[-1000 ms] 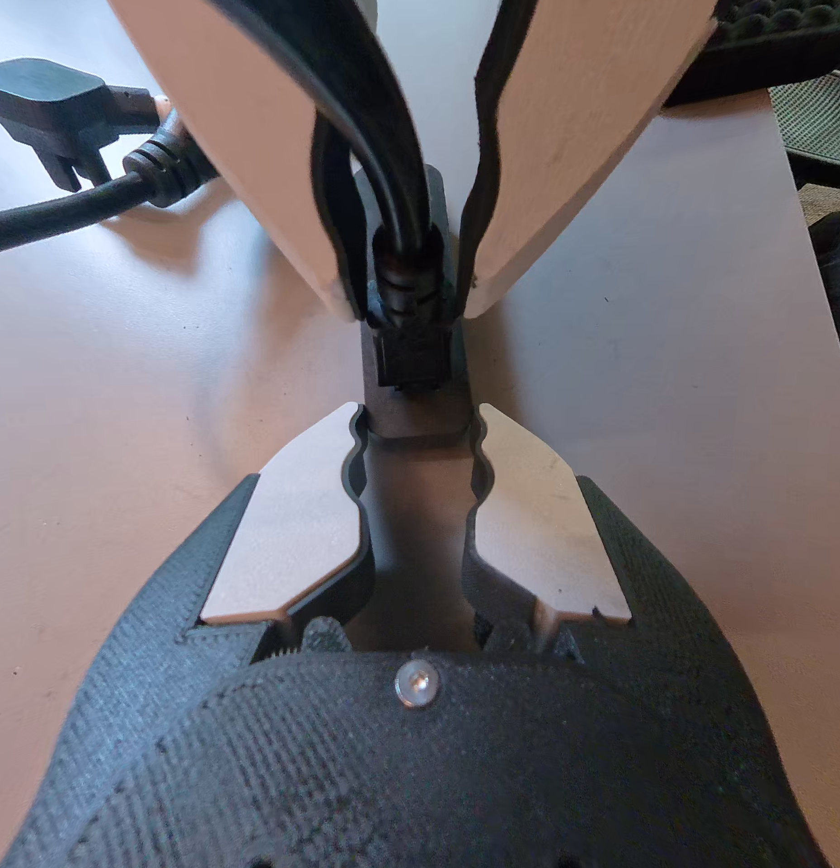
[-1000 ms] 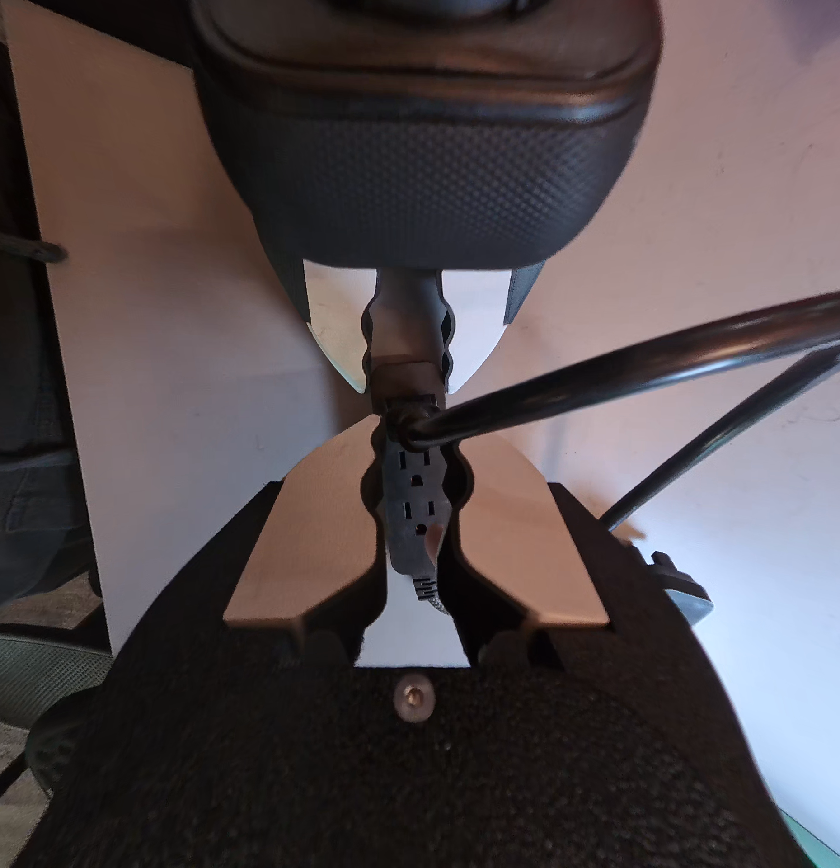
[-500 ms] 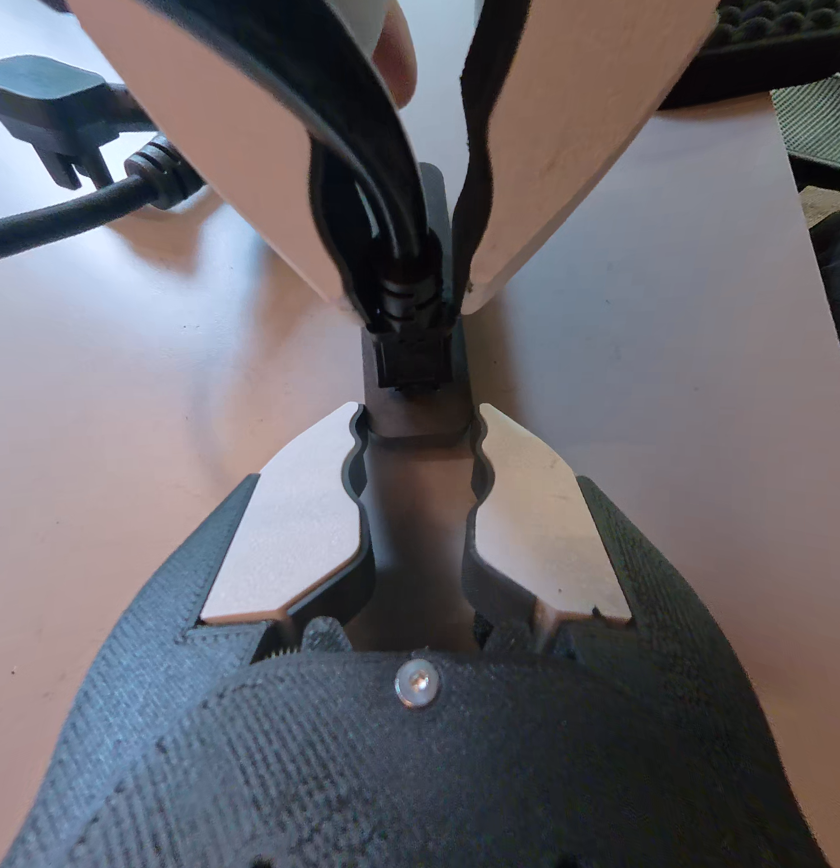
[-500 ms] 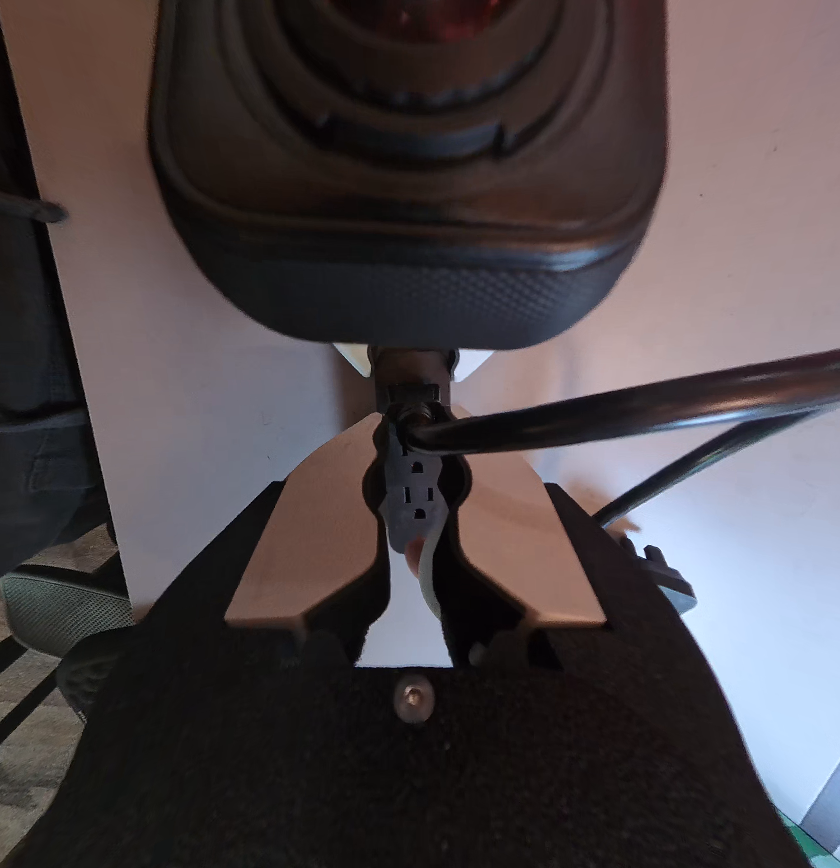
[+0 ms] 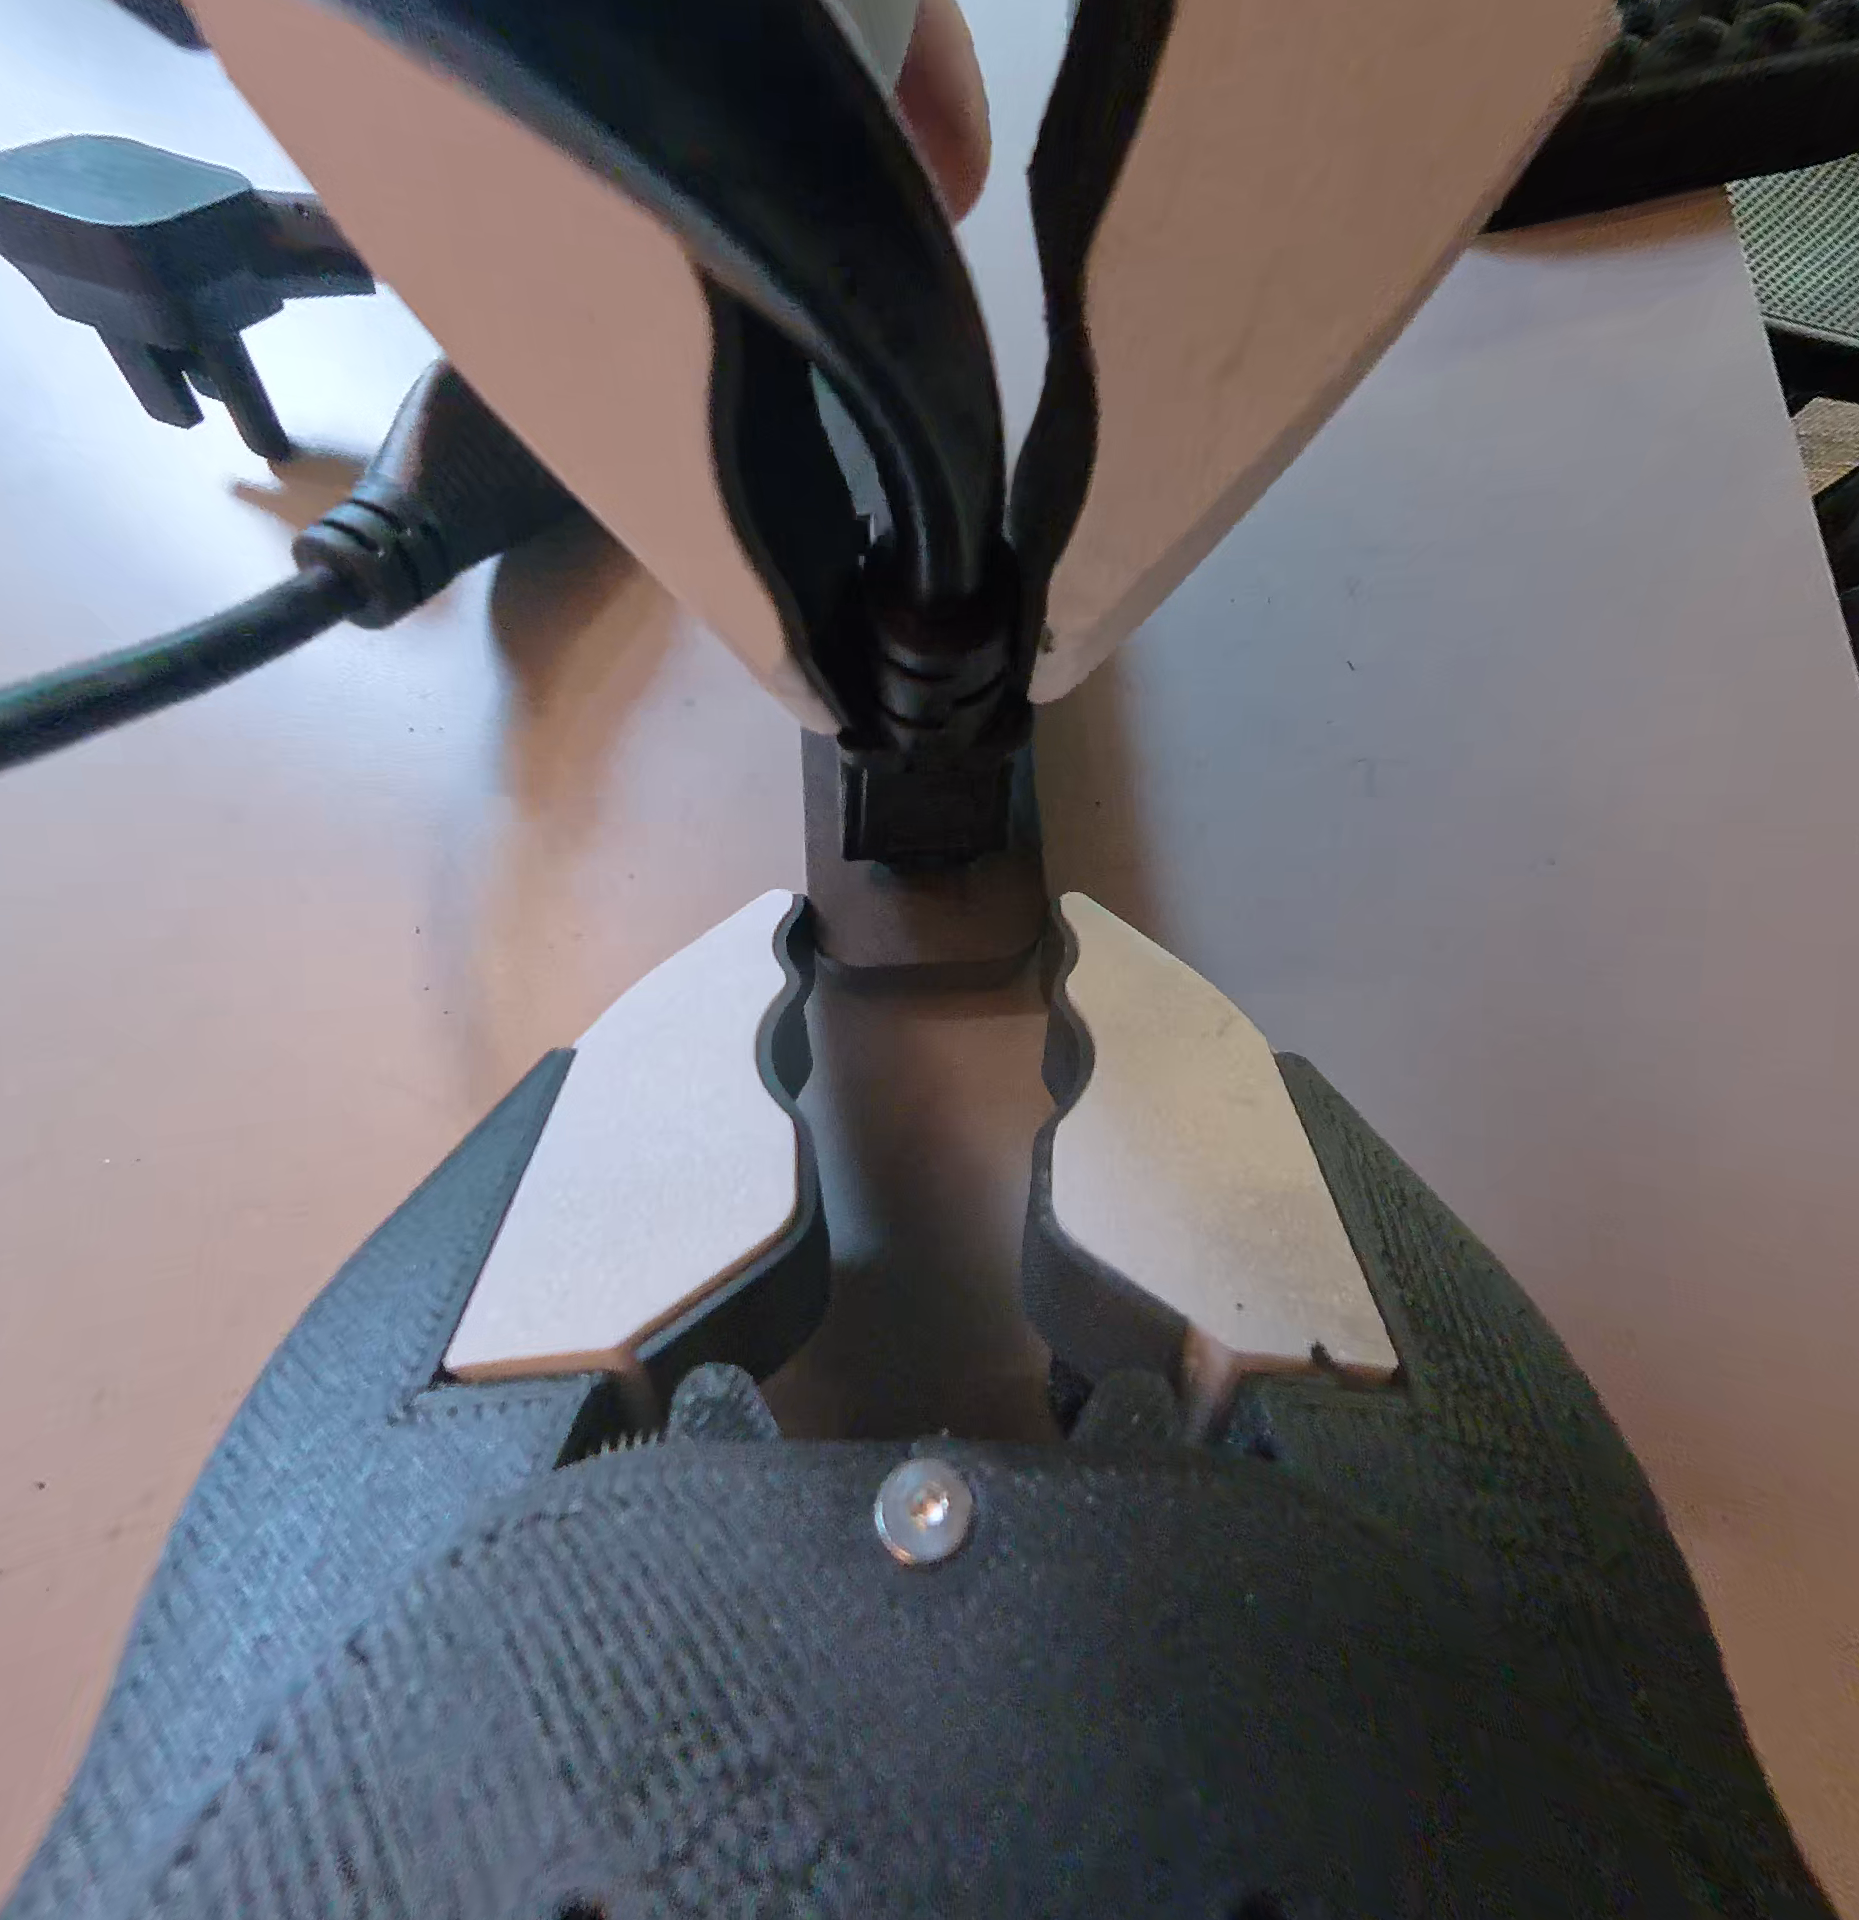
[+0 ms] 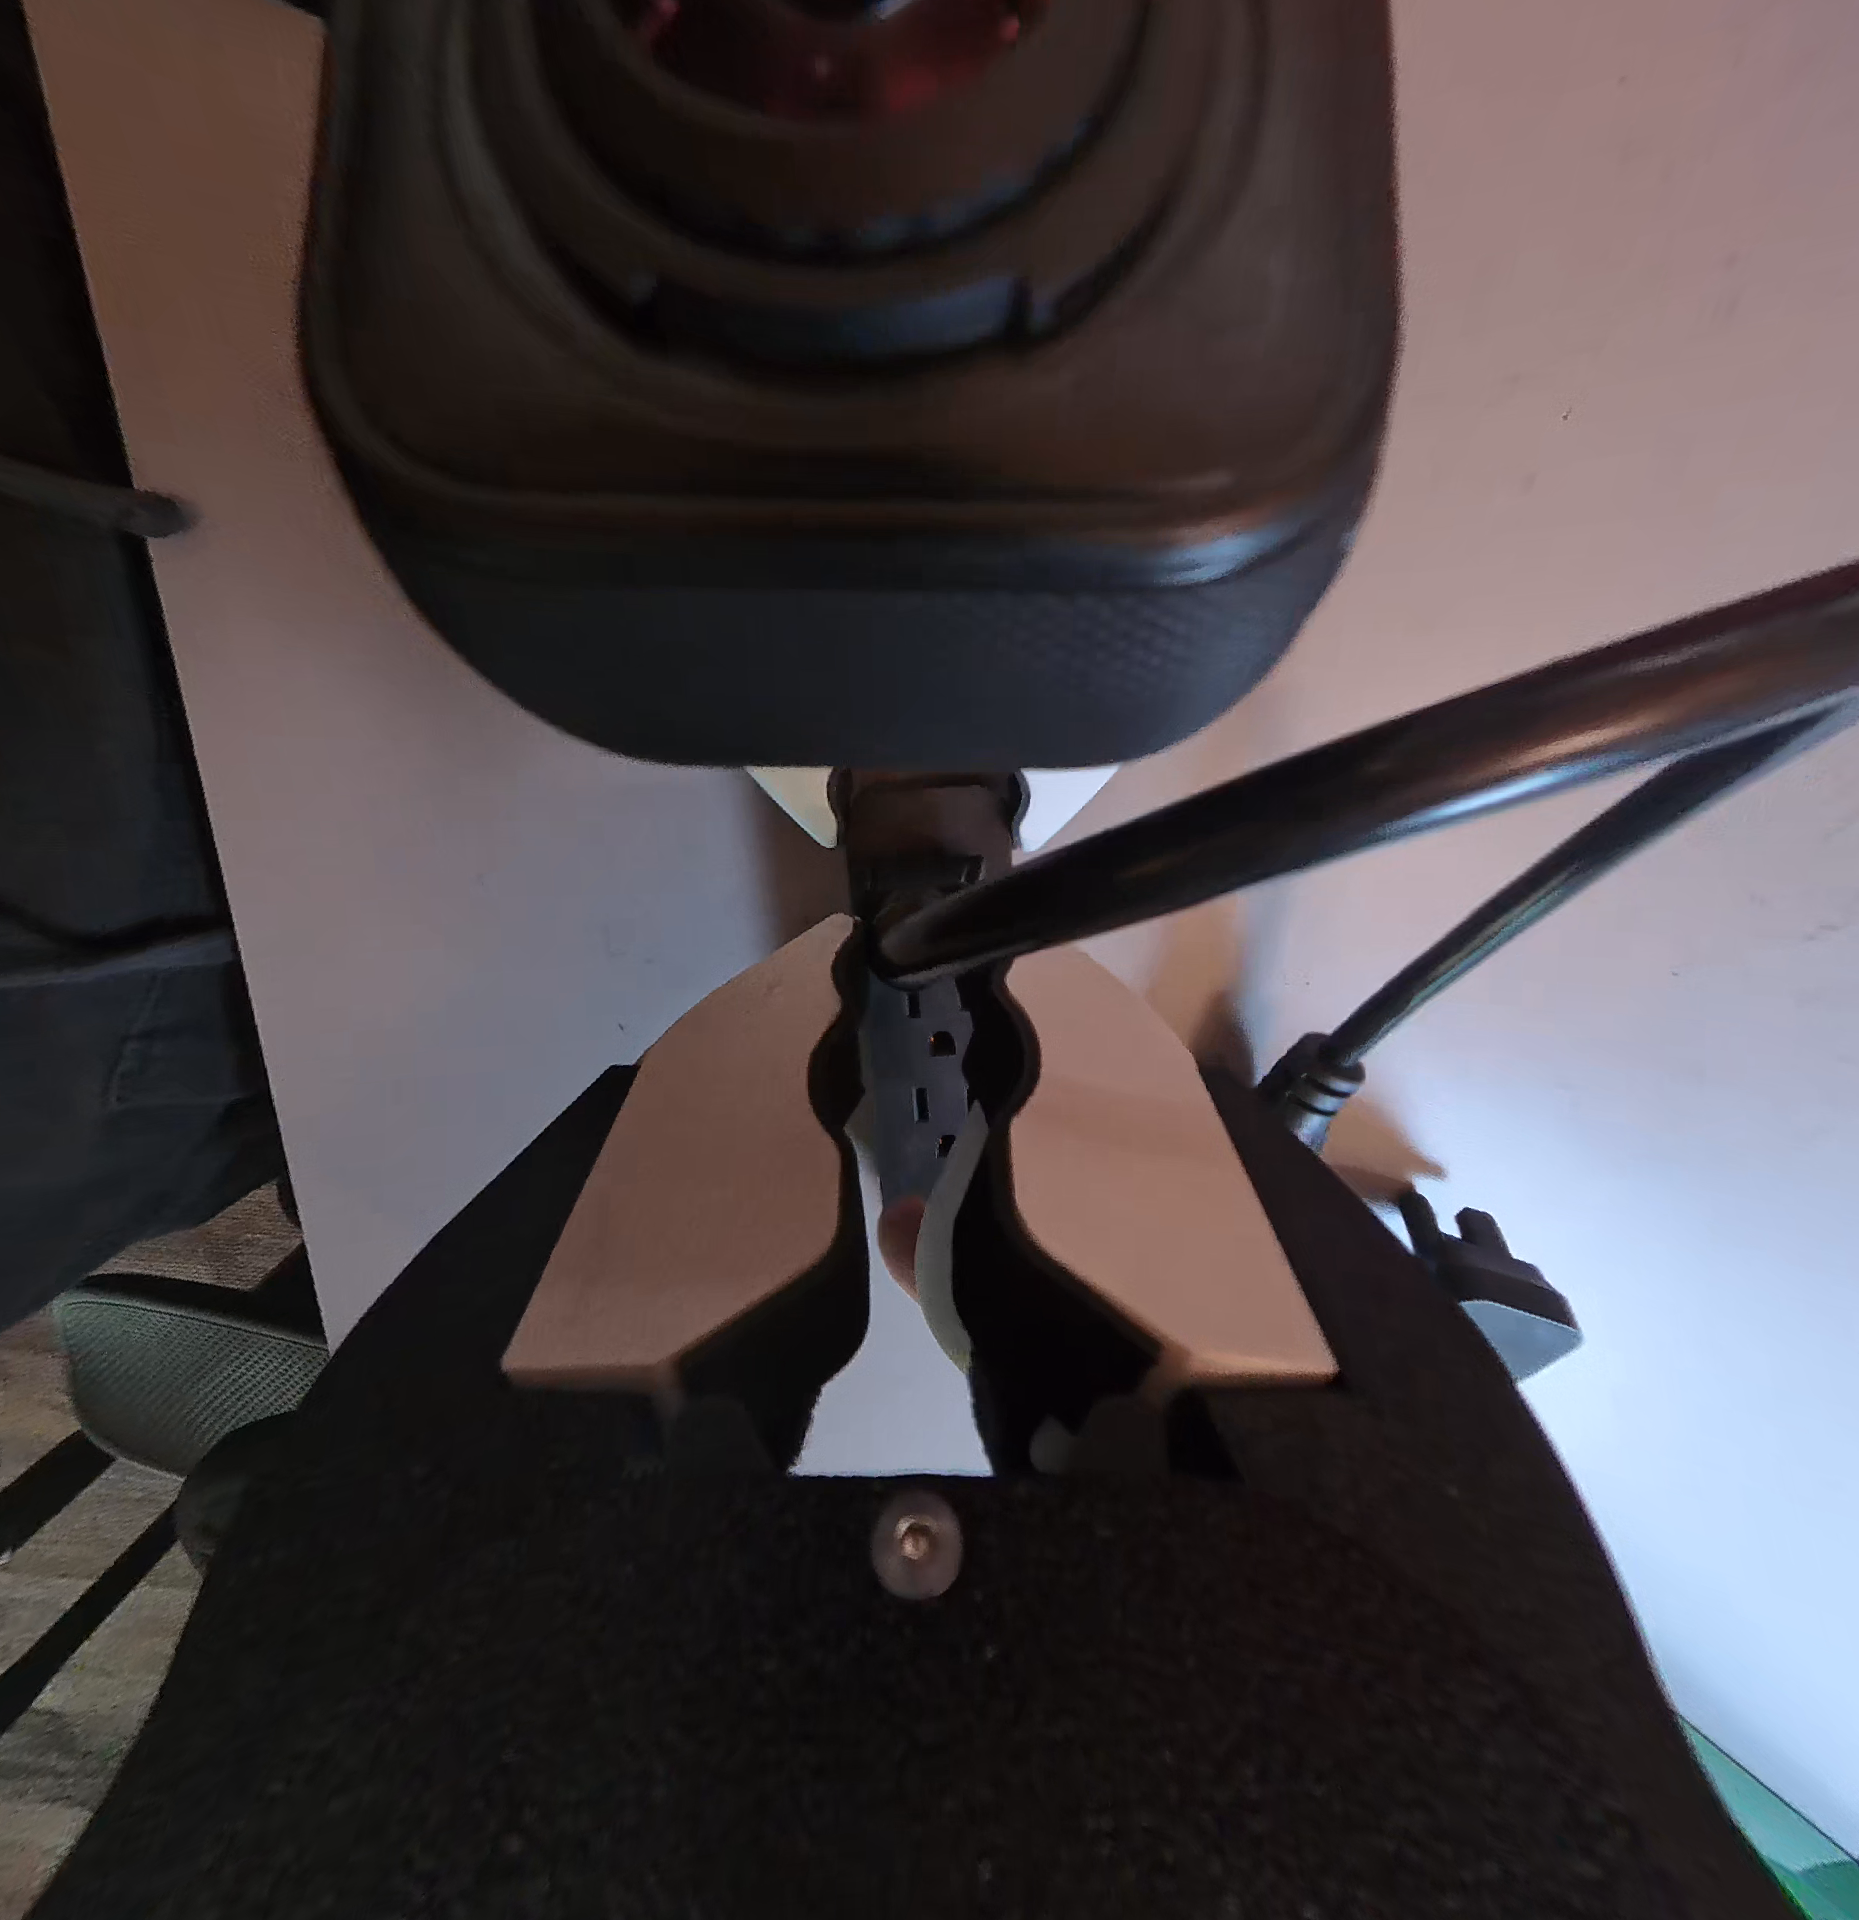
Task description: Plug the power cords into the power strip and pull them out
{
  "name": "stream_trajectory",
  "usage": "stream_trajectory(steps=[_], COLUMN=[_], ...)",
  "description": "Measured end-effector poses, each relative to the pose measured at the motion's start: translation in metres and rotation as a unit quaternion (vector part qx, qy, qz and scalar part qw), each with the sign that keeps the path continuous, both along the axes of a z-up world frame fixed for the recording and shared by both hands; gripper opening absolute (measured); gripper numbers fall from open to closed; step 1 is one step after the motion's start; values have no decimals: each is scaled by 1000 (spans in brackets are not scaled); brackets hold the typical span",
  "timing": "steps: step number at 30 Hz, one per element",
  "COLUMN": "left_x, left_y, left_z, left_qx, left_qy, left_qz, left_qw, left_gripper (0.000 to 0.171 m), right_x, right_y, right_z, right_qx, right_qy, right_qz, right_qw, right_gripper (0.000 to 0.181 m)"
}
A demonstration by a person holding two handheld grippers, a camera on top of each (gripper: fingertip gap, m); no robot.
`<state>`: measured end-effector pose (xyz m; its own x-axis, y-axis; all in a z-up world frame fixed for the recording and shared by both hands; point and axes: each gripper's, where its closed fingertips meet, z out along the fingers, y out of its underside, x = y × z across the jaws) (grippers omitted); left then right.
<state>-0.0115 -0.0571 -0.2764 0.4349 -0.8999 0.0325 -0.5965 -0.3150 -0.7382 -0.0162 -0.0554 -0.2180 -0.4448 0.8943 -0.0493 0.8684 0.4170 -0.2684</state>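
The left tongs (image 5: pixel 925 914) clamp the end of the power strip (image 5: pixel 920 935). The right tongs (image 6: pixel 930 935) pinch a black plug (image 5: pixel 925 800) seated in the strip, mid-counter (image 5: pixel 1424 935); a loose plug (image 5: pixel 135 260) lies toward the counter's far left.

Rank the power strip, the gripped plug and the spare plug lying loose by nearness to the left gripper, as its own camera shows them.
1. The power strip: clamped between the fingers of the left gripper.
2. The gripped plug: just ahead on the strip, held by the right gripper.
3. The spare plug: far off to the left, on the table.
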Motion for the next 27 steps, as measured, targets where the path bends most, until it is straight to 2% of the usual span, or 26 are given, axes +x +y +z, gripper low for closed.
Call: stream_trajectory(steps=[6,9,13,17,20,24,27], left_x=[2,1,1,0,0,0,0], left_y=[-2,-2,-1,0,0,-1,-2], left_z=[0,-1,-1,-1,-1,-1,-1], left_qx=[-3,-4,-4,-7,-6,-4,-8], left_qy=[3,-1,2,-2,-1,-1,-3], left_qz=[0,-4,4,3,3,-5,-9], left_qw=[1000,1000,1000,1000,1000,1000,1000], left_gripper=[42,42,42,42,42,42,42], right_x=[0,1,-2,-1,-3,-1,-4], right_y=[0,-3,0,-1,0,-2,0], right_z=[0,0,0,0,0,0,1], right_qx=[-25,-4,-29,-9,-36,-34,-71], right_qy=[-4,4,8,15,14,26,34], right_qz=[-9,3,-19,-9,-26,-30,-59], right_qw=[1000,1000,999,1000,999,999,995], right_gripper=[20,20,20,20,20,20,19])
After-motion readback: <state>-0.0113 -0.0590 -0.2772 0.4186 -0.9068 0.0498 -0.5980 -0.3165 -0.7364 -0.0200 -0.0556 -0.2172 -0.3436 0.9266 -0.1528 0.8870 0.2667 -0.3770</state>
